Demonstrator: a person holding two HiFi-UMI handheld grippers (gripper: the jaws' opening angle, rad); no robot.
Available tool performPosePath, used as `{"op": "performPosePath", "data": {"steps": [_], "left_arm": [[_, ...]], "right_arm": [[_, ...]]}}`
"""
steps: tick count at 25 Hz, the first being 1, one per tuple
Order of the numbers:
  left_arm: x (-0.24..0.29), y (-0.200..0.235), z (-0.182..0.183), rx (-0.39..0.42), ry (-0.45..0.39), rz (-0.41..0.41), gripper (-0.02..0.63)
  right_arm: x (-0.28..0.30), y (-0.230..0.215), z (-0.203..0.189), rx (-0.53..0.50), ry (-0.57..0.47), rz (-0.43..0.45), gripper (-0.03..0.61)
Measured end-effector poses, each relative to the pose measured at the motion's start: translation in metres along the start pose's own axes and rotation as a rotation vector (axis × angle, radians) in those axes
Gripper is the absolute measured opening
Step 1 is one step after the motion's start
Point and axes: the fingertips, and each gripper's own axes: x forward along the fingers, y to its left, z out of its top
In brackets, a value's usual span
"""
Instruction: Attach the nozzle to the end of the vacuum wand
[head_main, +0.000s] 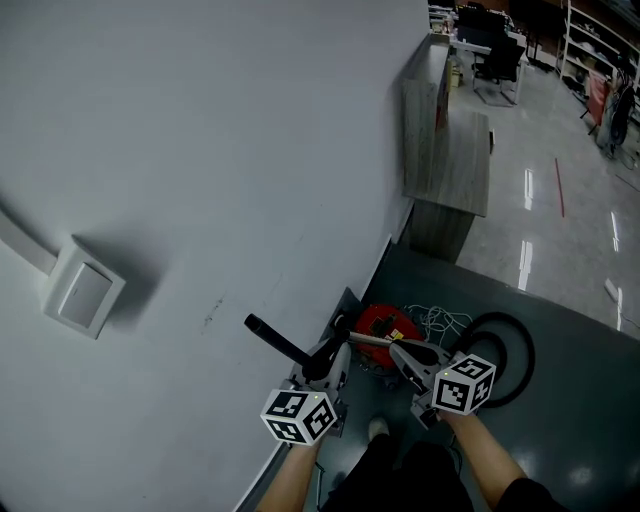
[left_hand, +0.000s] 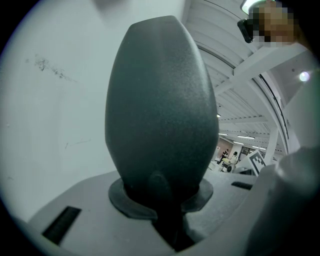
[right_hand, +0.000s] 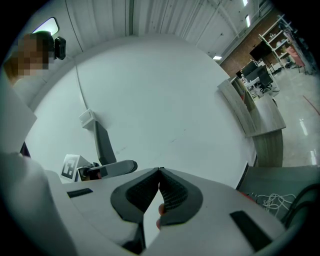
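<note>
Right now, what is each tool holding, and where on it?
Left tool grips the black nozzle by its near end; the rest sticks out ahead. Right tool is shut, with nothing between its jaws.

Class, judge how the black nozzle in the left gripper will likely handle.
The nozzle looks like moulded plastic and juts straight beyond the left gripper without sagging, so it is probably rigid and light. Its rounded, matt body may twist between the jaws.

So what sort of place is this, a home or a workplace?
Most likely a workplace, a big open office or lab hall: a glossy polished floor, an office chair, shelving racks in the far corner, and a long wood-grain counter against the white wall.
</note>
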Motion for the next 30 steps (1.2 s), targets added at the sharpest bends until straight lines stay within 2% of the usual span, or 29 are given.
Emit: {"op": "performPosePath", "data": {"steps": [6, 12, 21, 30], "left_arm": [[0.006, 0.014, 0.000, -0.016, -0.013, 0.014, 0.084], [0.012, 0.021, 0.002, -0.020, -0.042, 0.061, 0.084], [0.026, 0.044, -0.003, -0.053, -0.112, 0.149, 0.084], [0.041, 0.072, -0.024, -0.082, -0.126, 0.199, 0.084]], "right_arm": [[0.014, -0.005, -0.005, -0.039, 0.033, 0.010, 0.018], [0.018, -0.014, -0.006, -0.053, 0.067, 0.044, 0.018], [0.039, -0.038, -0.025, -0.251, 0.183, 0.066, 0.018], [0.060, -0.067, -0.047, -0.301, 0.203, 0.074, 0.020]]}}
